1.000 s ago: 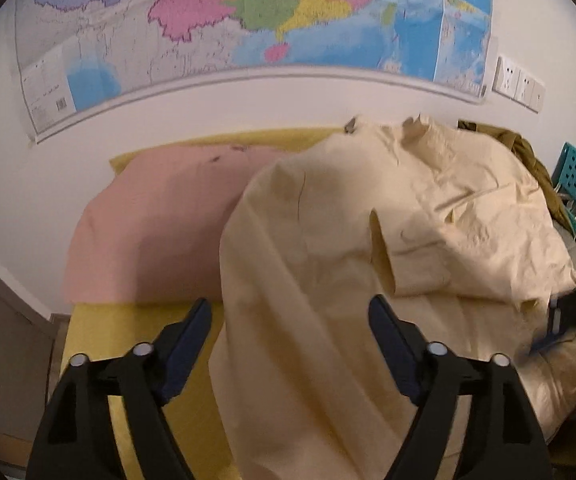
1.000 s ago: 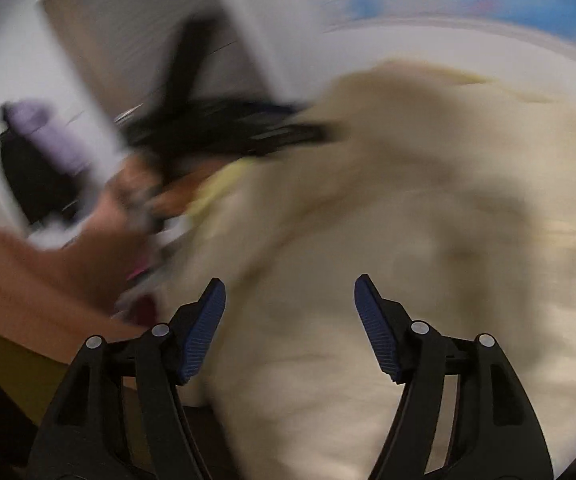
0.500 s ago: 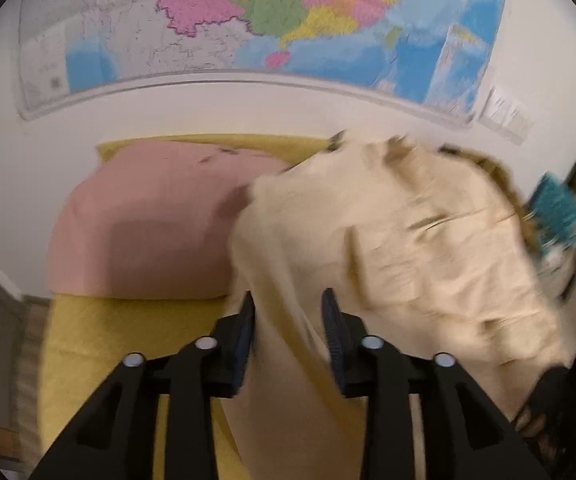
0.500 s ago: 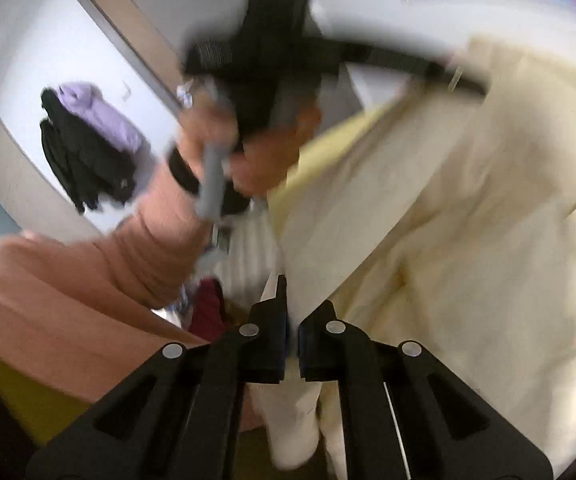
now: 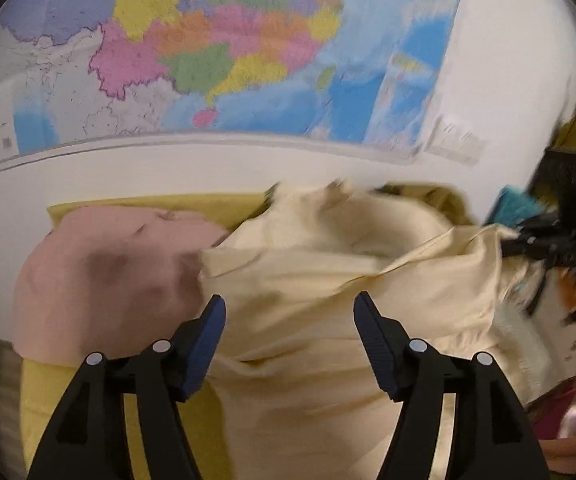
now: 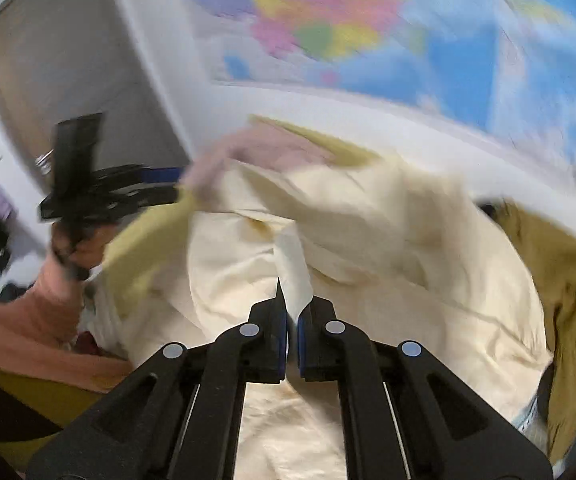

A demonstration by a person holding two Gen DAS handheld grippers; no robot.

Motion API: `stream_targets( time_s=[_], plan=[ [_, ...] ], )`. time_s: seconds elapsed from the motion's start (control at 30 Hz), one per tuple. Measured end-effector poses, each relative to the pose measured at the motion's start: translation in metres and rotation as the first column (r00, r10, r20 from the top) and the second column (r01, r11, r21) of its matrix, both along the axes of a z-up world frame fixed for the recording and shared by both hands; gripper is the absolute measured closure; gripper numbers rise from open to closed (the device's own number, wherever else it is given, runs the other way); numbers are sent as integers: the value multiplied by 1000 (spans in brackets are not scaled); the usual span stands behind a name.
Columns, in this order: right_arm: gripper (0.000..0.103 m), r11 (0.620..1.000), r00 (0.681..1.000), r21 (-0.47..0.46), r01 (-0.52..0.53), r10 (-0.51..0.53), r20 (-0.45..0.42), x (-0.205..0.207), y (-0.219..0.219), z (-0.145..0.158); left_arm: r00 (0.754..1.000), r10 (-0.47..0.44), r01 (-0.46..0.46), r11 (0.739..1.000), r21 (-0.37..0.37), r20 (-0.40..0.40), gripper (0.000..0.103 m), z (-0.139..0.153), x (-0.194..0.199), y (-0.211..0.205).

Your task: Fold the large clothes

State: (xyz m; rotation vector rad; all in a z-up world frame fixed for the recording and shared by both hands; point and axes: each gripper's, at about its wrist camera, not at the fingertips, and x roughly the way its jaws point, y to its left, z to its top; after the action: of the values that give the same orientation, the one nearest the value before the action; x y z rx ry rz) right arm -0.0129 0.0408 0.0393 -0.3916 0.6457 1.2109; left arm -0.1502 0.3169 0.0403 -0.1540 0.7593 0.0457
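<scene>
Your right gripper [image 6: 291, 316] is clamped tight on a strip of the cream garment [image 6: 367, 300], which rises from between the pads toward the middle of the right wrist frame. Your left gripper [image 5: 289, 330] is spreading its jaws with nothing pinched; the garment [image 5: 327, 300] lies just past the fingertips and below them, filling the centre and lower half of the left wrist frame.

The garment is heaped on the yellow bed cover [image 5: 40, 392], with the pink pillow [image 5: 100, 280] to its left. A raised fold runs across the left wrist frame from centre left up to the right edge, where your right gripper [image 5: 543, 240] lifts it, so the long axis looks roughly left to right. Blur makes the exact edge hard to trace.

The free end of that fold sits just ahead of your left jaws, so your left hand is the nearer one for the next grab
</scene>
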Motion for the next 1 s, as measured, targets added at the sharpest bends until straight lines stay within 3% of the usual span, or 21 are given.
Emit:
stream_targets(
  time_s=[0.13,0.17,0.2,0.27,0.37,0.5,0.67,0.77,0.8,0.9,1.0],
  plan=[
    [97,993,991,-81,83,-91,-98,47,8,-63,992,26,-20,998,53,-122,38,-44,31,5],
    [88,992,985,-78,99,-108,-132,57,7,-71,988,38,-26,996,81,-148,38,-54,39,6],
    [60,990,978,-74,121,-131,-160,67,3,-78,983,69,-47,990,131,-170,38,-64,47,7],
    [17,979,971,-8,206,-205,-125,73,-17,-76,979,98,-66,982,179,-178,38,-72,54,12],
    [17,970,974,140,199,-180,-138,74,-53,-62,981,107,-78,982,175,-163,33,-74,56,22],
    [9,960,974,182,214,-194,-121,66,-93,-69,980,115,-85,980,181,-164,32,-77,65,29],
    [13,958,950,80,275,-258,-177,70,-79,-107,981,104,-72,979,193,-165,39,-85,81,23],
    [49,955,930,31,295,-279,-238,85,-62,-132,981,108,-75,977,201,-160,39,-86,88,18],
    [68,955,927,34,296,-278,-250,87,-63,-134,981,111,-78,976,202,-157,39,-85,89,17],
    [84,947,934,116,298,-265,-239,81,-78,-117,983,118,-92,978,186,-137,38,-78,88,17],
    [85,913,924,222,341,-283,-256,77,-109,-92,990,117,-106,984,142,-75,29,-62,80,19]
  ],
)
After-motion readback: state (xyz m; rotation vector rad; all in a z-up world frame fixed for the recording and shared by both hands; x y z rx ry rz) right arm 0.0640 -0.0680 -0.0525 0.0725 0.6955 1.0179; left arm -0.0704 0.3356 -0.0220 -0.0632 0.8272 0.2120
